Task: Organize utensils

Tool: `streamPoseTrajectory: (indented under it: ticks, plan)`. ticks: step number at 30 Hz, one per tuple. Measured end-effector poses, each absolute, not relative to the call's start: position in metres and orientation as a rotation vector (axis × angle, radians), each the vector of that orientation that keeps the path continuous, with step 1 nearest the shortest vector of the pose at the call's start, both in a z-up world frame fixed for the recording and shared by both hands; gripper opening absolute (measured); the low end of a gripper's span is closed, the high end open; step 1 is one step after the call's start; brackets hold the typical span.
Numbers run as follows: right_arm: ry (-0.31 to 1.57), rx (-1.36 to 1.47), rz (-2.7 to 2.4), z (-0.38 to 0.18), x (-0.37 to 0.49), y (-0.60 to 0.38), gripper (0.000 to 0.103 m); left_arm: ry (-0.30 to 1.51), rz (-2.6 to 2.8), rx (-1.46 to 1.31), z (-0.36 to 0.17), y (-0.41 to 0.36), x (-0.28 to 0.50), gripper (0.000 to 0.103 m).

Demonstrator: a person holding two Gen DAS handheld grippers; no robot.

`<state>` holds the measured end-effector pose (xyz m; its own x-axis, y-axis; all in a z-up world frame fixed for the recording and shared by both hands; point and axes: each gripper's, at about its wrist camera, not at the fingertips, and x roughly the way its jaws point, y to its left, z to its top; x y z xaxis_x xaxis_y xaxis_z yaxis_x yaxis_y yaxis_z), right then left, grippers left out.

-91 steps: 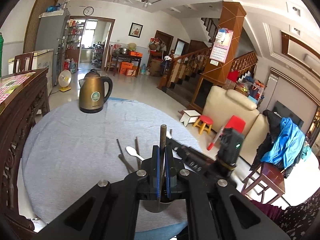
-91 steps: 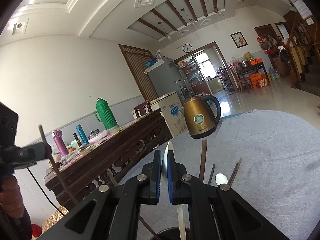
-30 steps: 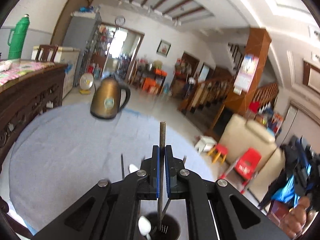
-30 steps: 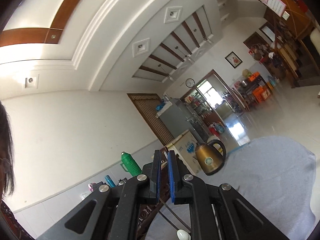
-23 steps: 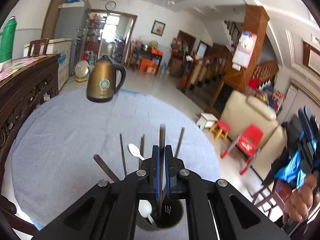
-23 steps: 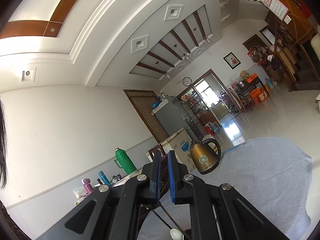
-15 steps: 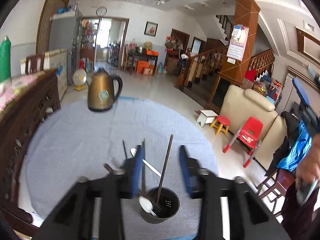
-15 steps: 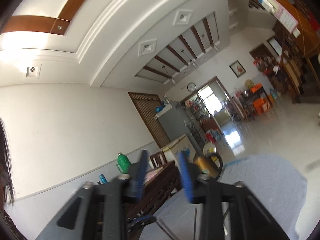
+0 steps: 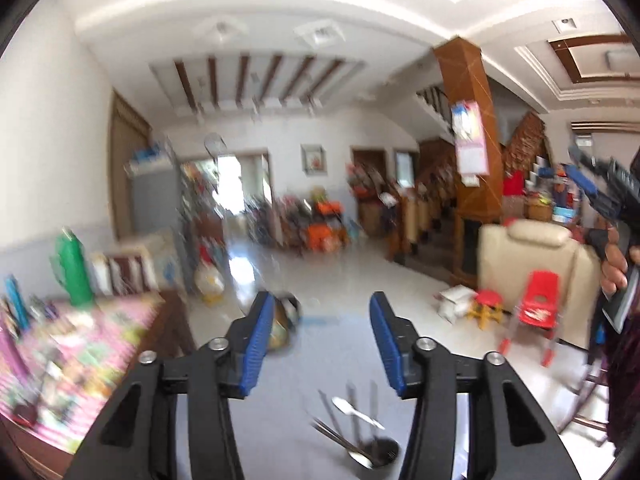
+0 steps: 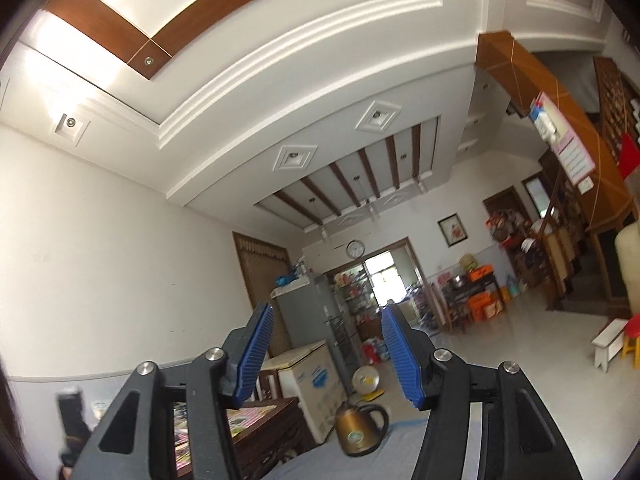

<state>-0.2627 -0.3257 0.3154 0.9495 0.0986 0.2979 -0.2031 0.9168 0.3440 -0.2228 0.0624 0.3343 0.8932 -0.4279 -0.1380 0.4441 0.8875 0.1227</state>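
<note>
In the left wrist view my left gripper [image 9: 322, 344] is open and empty, raised well above the grey table [image 9: 296, 412]. Below it a dark round holder [image 9: 382, 454] stands on the table with a white spoon [image 9: 356, 418] and several dark utensils [image 9: 340, 438] sticking out. My right gripper [image 10: 328, 354] is open and empty, tilted up toward the ceiling. It also shows at the right edge of the left wrist view [image 9: 600, 196], held in a hand. The view is blurred.
A bronze kettle [image 10: 356, 434] stands at the far side of the table; it also shows in the left wrist view [image 9: 282, 328]. A dark wooden sideboard [image 10: 256, 436] with a green thermos [image 9: 74, 270] runs along the left. A sofa [image 9: 532, 264] and red chair [image 9: 536, 304] are right.
Both grippers have opened. The left one let go of the utensil into the holder and rose away. The right one, empty, has tilted further up.
</note>
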Motion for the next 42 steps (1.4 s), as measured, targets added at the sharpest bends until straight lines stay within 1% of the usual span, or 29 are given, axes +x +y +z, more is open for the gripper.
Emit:
streamPoseTrajectory:
  ticks: [2, 5, 7, 10, 11, 13, 15, 17, 19, 21, 23, 24, 25, 26, 27, 28, 29, 30, 31, 32, 35, 37, 39, 42]
  plan:
    - [-0.277, 0.360, 0.133, 0.329, -0.267, -0.324, 0.061, 0.044, -0.399, 0.161, 0.371, 0.074, -0.239, 0.055]
    - [-0.217, 0.353, 0.118, 0.341, -0.259, -0.319, 0.061, -0.027, -0.337, 0.141, 0.419, 0.092, -0.256, 0.055]
    - [-0.166, 0.349, 0.118, 0.342, -0.248, -0.315, 0.061, -0.098, -0.260, 0.129, 0.453, 0.106, -0.269, 0.058]
    - [-0.122, 0.349, 0.123, 0.338, -0.231, -0.313, 0.061, -0.185, -0.158, 0.124, 0.485, 0.122, -0.279, 0.066]
    - [-0.102, 0.351, 0.119, 0.335, -0.222, -0.313, 0.061, -0.206, -0.131, 0.127, 0.492, 0.127, -0.280, 0.066]
    - [-0.068, 0.362, 0.120, 0.325, -0.205, -0.312, 0.061, -0.201, -0.121, 0.127, 0.488, 0.133, -0.276, 0.072]
    - [-0.015, 0.368, 0.112, 0.306, -0.180, -0.310, 0.061, -0.114, -0.137, 0.146, 0.464, 0.132, -0.252, 0.073]
    - [0.072, 0.405, 0.124, 0.276, -0.148, -0.309, 0.061, 0.002, -0.179, 0.134, 0.426, 0.132, -0.217, 0.073]
    - [0.163, 0.433, 0.140, 0.243, -0.116, -0.307, 0.059, 0.166, -0.247, 0.103, 0.376, 0.127, -0.171, 0.073]
    - [0.292, 0.433, 0.139, 0.200, -0.076, -0.302, 0.056, 0.364, -0.324, 0.044, 0.310, 0.119, -0.112, 0.073]
    - [0.438, 0.441, 0.169, 0.148, -0.034, -0.301, 0.043, 0.501, -0.351, -0.003, 0.260, 0.116, -0.063, 0.073]
    - [0.515, 0.448, 0.182, 0.121, -0.015, -0.300, 0.040, 0.579, -0.358, -0.032, 0.231, 0.116, -0.035, 0.073]
    - [0.583, 0.455, 0.194, 0.096, 0.001, -0.300, 0.035, 0.655, -0.371, -0.067, 0.202, 0.116, -0.005, 0.072]
    - [0.650, 0.458, 0.211, 0.067, 0.019, -0.298, 0.034, 0.712, -0.381, -0.087, 0.180, 0.113, 0.013, 0.068]
    - [0.693, 0.454, 0.220, 0.043, 0.033, -0.297, 0.034, 0.781, -0.384, -0.094, 0.153, 0.110, 0.037, 0.059]
    - [0.726, 0.448, 0.228, 0.021, 0.044, -0.297, 0.034, 0.834, -0.382, -0.083, 0.132, 0.106, 0.054, 0.052]
    - [0.760, 0.451, 0.253, -0.001, 0.059, -0.296, 0.034, 0.883, -0.380, -0.061, 0.111, 0.099, 0.072, 0.051]
    - [0.785, 0.462, 0.280, -0.016, 0.070, -0.293, 0.034, 0.922, -0.382, -0.033, 0.090, 0.087, 0.088, 0.049]
    - [0.809, 0.470, 0.305, -0.030, 0.081, -0.290, 0.034, 0.957, -0.392, -0.007, 0.071, 0.076, 0.103, 0.045]
    - [0.834, 0.461, 0.324, -0.042, 0.094, -0.283, 0.034, 0.985, -0.406, 0.015, 0.054, 0.064, 0.113, 0.043]
    - [0.912, 0.436, 0.416, -0.075, 0.134, -0.259, 0.034, 1.035, -0.449, 0.031, 0.025, 0.033, 0.131, 0.043]
    - [0.955, 0.400, 0.441, -0.092, 0.157, -0.245, 0.034, 1.061, -0.476, 0.024, 0.001, 0.022, 0.149, 0.039]
    - [0.988, 0.360, 0.458, -0.101, 0.181, -0.232, 0.034, 1.084, -0.498, 0.019, -0.013, 0.007, 0.171, 0.036]
    - [1.024, 0.293, 0.477, -0.112, 0.205, -0.216, 0.034, 1.115, -0.516, 0.001, -0.030, -0.014, 0.201, 0.035]
